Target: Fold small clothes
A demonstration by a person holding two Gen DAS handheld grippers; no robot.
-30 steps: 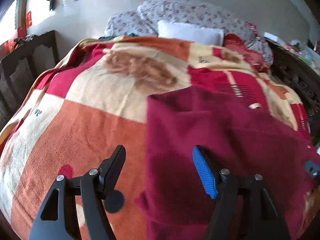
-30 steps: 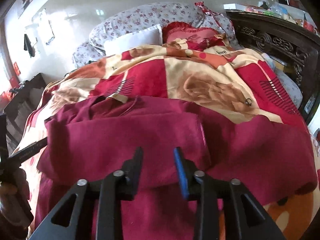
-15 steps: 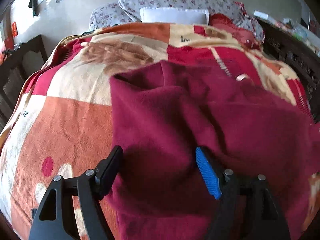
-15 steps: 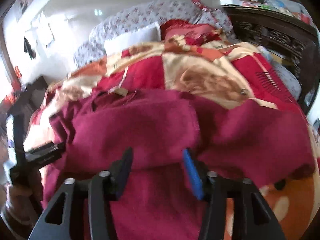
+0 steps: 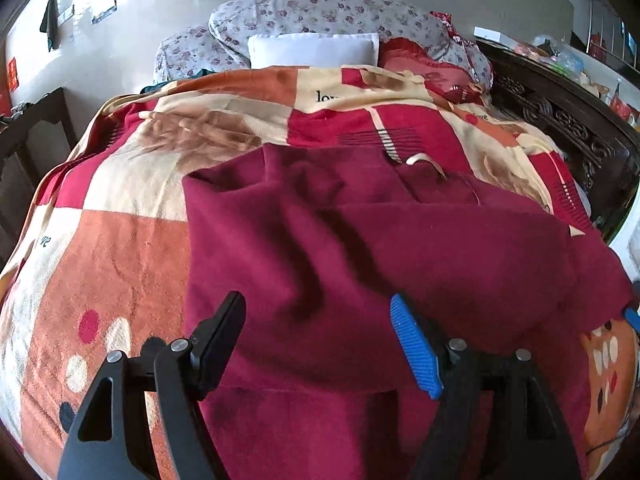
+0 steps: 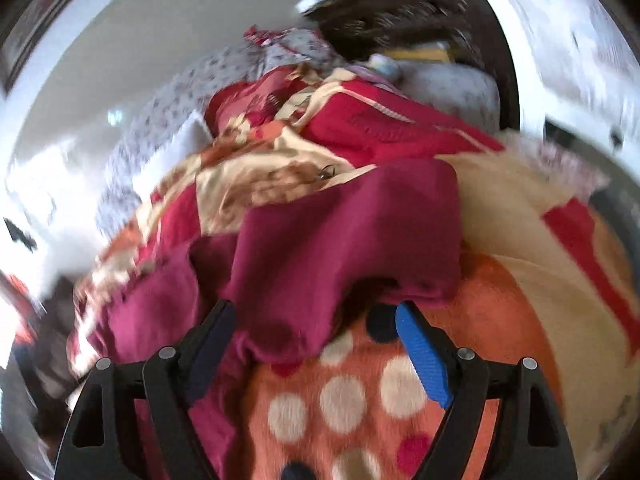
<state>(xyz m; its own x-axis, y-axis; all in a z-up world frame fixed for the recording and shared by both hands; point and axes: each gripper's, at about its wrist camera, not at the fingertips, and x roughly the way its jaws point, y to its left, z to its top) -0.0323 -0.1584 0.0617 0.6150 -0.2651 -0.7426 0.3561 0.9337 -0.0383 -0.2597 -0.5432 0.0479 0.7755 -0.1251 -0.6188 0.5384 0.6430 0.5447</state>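
Note:
A maroon fleece garment (image 5: 360, 240) lies spread on a patterned blanket (image 5: 112, 248) on the bed, partly folded over itself. My left gripper (image 5: 320, 332) hangs open just above the garment's near part, with nothing pinched. The right wrist view is blurred and tilted. It shows the garment's right end (image 6: 344, 236), bunched and lifted in a fold. My right gripper (image 6: 316, 332) has its jaws opening. A loose edge of the cloth lies between them near the left finger, and the pads do not press on it. The blue tip of the right gripper (image 5: 633, 316) shows at the left wrist view's right edge.
Floral pillows (image 5: 320, 12) and a white pillow (image 5: 312, 50) lie at the head of the bed. A dark carved wooden frame (image 5: 560, 120) runs along the right side. Dark wooden furniture (image 5: 32, 136) stands at the left. The polka-dot blanket corner (image 6: 360, 400) lies under the right gripper.
The left gripper slid right, from the garment's left edge to over its middle. The right gripper's jaws widened; it swung right toward the garment's end and rolled, tilting its view.

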